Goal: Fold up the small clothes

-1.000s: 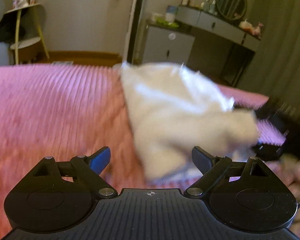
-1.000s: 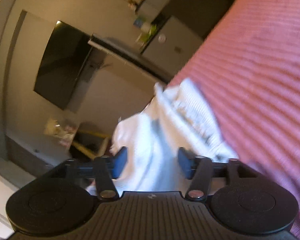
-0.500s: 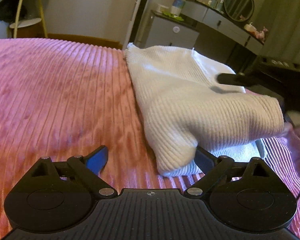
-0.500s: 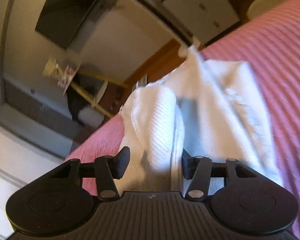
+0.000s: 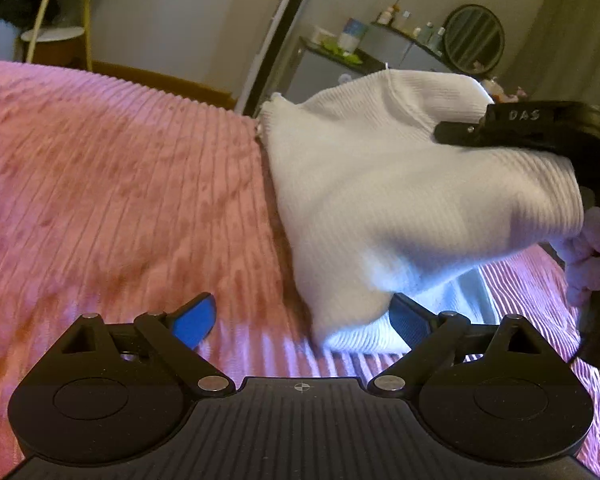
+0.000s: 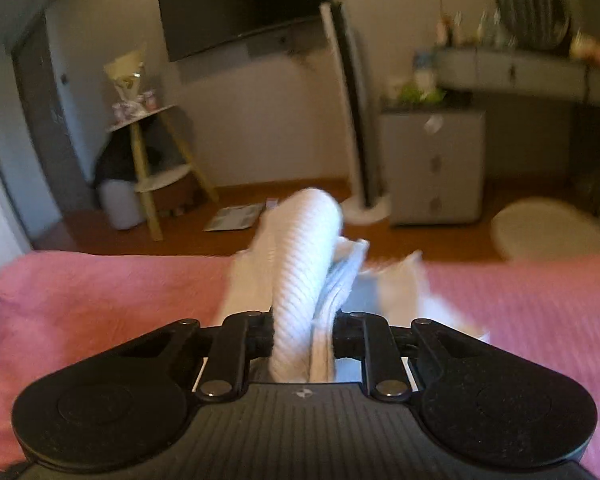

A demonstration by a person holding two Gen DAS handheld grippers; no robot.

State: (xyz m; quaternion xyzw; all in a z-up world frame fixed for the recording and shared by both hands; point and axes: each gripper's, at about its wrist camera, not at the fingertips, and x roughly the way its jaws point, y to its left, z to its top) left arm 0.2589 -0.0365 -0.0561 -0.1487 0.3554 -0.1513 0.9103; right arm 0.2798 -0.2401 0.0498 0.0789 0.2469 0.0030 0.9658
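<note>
I think I am in the middle of the job: the small white ribbed knit garment is bunched up and partly lifted, not yet a flat, neat fold. My right claw has just been closing, and now it pinches a thick roll of the white knit between its fingers. In the left wrist view that same claw shows as a black bar at about 2 o'clock, holding the top of the cloth up. My left claw is wide open and holds nothing; the low end of the garment hangs between its blue pads, close by the right one, but they do not squeeze it. The garment sits on the pink ribbed bed cover, with its far end at 12 o'clock near the edge of the bed. It looks soft and floppy, with doubled layers. I still have to lay it down, smooth it and finish the fold.
</note>
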